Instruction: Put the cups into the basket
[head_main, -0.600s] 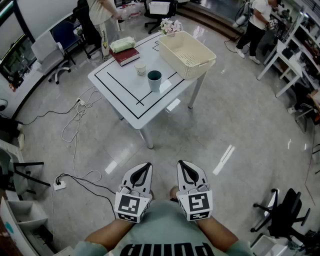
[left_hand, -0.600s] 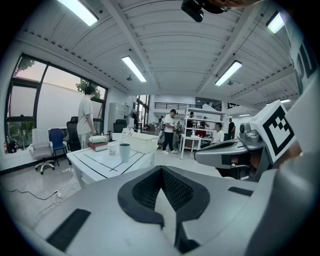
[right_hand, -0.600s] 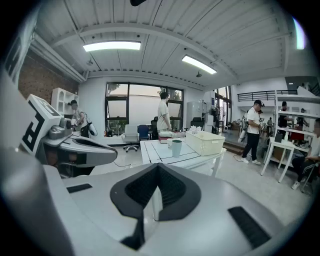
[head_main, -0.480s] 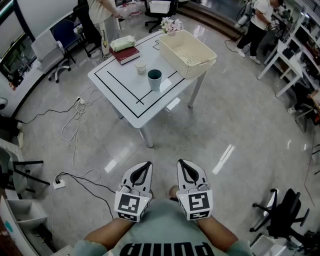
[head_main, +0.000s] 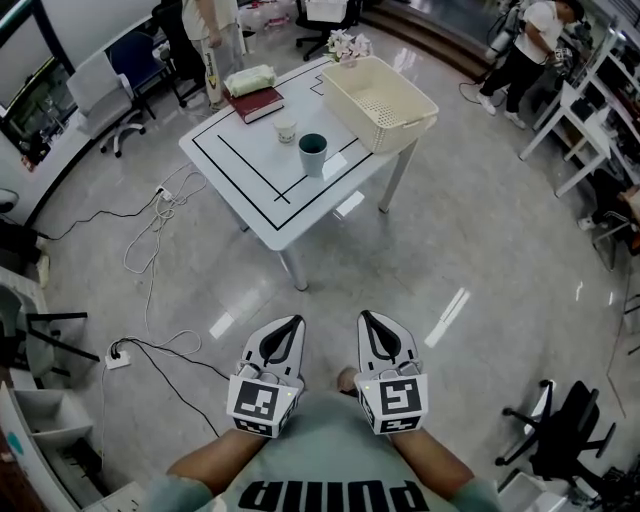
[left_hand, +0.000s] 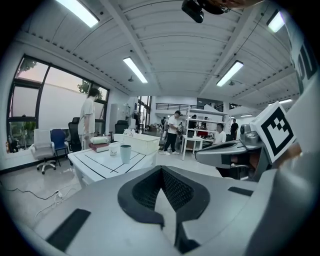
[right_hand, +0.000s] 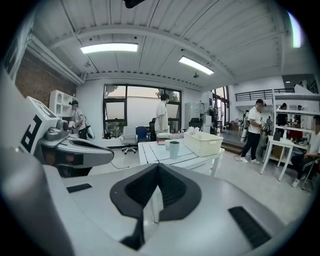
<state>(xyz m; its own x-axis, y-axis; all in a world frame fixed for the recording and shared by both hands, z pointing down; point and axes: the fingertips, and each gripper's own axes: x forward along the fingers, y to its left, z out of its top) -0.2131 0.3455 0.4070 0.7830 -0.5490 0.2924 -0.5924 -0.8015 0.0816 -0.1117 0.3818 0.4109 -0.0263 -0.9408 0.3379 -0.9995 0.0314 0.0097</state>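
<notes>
A teal cup (head_main: 313, 155) and a small white cup (head_main: 286, 129) stand on a white table (head_main: 262, 200) far ahead of me. A cream basket (head_main: 378, 101) sits at the table's right end. Both cups also show in the left gripper view, the teal cup (left_hand: 125, 153) beside the white cup (left_hand: 113, 149). The teal cup (right_hand: 173, 149) and the basket (right_hand: 203, 142) appear in the right gripper view. My left gripper (head_main: 282, 332) and right gripper (head_main: 376, 326) are held close to my body, side by side, both shut and empty, well short of the table.
A red book (head_main: 257, 103) with a green bundle (head_main: 248, 80) lies at the table's far end, flowers (head_main: 345, 46) beyond the basket. Cables and a power strip (head_main: 118, 359) trail on the floor at left. Office chairs and standing people ring the room.
The table and its objects have shifted slightly up and right in the head view. Both grippers stay shut and close to my body.
</notes>
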